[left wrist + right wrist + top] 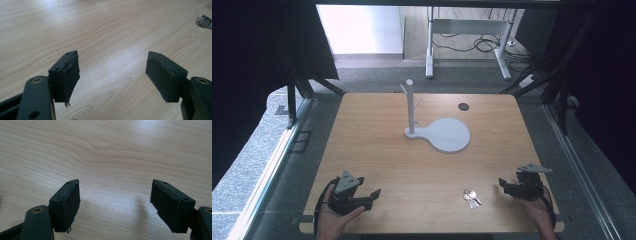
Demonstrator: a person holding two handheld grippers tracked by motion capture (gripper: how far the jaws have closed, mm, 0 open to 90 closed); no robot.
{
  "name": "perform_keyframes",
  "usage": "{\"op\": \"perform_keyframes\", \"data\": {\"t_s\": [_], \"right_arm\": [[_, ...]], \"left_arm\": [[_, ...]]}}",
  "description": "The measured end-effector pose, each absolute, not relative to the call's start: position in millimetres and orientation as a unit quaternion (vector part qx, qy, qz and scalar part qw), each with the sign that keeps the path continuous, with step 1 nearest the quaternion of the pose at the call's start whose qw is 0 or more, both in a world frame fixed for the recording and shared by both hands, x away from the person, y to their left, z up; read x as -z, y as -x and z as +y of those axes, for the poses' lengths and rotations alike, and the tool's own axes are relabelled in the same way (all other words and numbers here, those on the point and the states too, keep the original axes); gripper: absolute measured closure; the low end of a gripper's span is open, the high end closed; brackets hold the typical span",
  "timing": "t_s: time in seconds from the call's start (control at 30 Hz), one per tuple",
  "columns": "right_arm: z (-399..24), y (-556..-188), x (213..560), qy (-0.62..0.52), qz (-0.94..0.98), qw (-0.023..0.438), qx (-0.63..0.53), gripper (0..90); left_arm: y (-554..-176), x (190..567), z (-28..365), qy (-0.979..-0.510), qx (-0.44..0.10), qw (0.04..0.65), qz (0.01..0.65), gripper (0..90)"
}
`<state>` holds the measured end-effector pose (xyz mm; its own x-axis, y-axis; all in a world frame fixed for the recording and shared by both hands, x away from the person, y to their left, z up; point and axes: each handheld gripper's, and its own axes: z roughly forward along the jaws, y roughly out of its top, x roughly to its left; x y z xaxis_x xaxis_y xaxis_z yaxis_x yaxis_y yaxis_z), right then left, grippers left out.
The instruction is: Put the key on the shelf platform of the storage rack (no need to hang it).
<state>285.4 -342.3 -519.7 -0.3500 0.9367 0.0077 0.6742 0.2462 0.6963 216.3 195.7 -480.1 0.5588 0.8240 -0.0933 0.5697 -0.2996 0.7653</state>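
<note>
High view: one left gripper [371, 196] rests at the near left corner of the counter [377, 150], held by a hand [334, 220]. One right gripper [503, 185] rests at the near right corner, held by the other hand [542, 212]. One bunch of keys [471, 198] lies on the counter close to the near edge, just beside the right gripper and well apart from the left gripper. One white stand [412, 107] with pegs rises from a round white base [449, 135] at the middle of the counter. One dark round spot [463, 106] sits toward the far right corner. No readable writing or labels.

Left gripper view: the jaws are spread wide, with bare wood between the two pads; nothing is held or touched. The bunch of keys [204, 21] lies far off at the upper right edge.

Right gripper view: the jaws are spread wide over bare counter [112, 157]; nothing lies between the two pads.
</note>
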Motion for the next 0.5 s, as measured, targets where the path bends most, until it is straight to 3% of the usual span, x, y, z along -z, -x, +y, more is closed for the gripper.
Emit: {"op": "perform_keyframes", "data": {"t_s": [0.5], "right_arm": [[-339.9, -285.9, 518.2, -0.511, 0.778, 0.206, -0.303, 26.5]], "left_arm": [[-215.5, 479.4, 194.8, -0.792, -0.161, 0.393, 0.439, 27.4]]}}
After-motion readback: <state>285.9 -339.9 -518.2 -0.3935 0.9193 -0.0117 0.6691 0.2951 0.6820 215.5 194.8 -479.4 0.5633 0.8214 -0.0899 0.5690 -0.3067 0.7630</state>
